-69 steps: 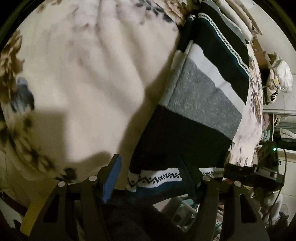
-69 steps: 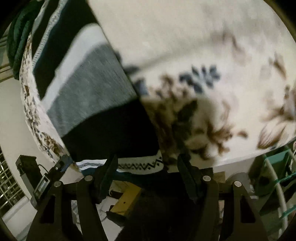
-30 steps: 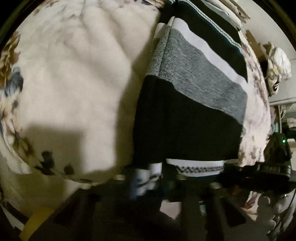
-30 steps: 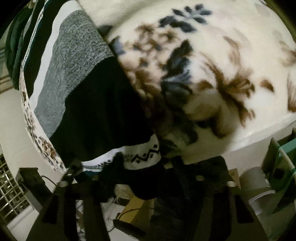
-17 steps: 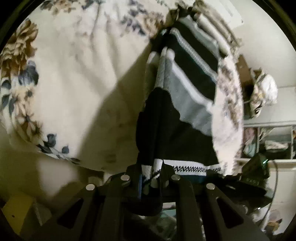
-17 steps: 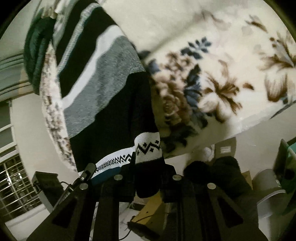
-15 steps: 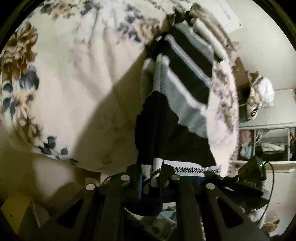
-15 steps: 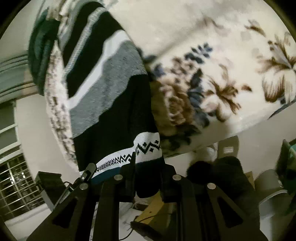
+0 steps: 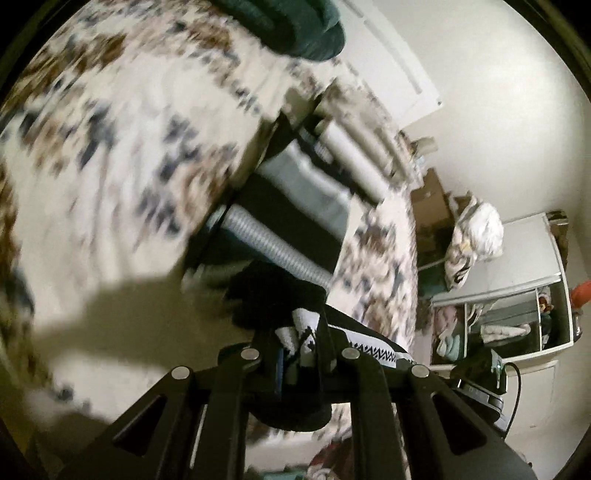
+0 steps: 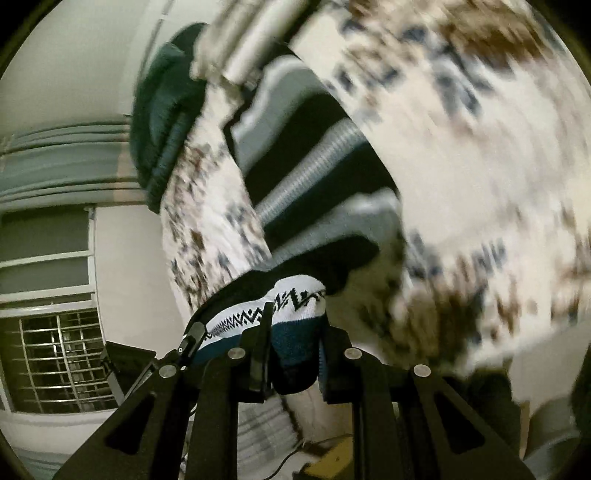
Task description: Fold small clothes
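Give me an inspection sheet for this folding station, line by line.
Surface: floral blanket covering the bed.
Job's things: striped knit sweater, its patterned hem lifted off the blanket.
Clutter: folded dark green garment at the far end.
Grippers: left gripper and right gripper each shut on the sweater's hem.
Cables: black cable by a dark device.
Surroundings: open shelf unit; barred window.
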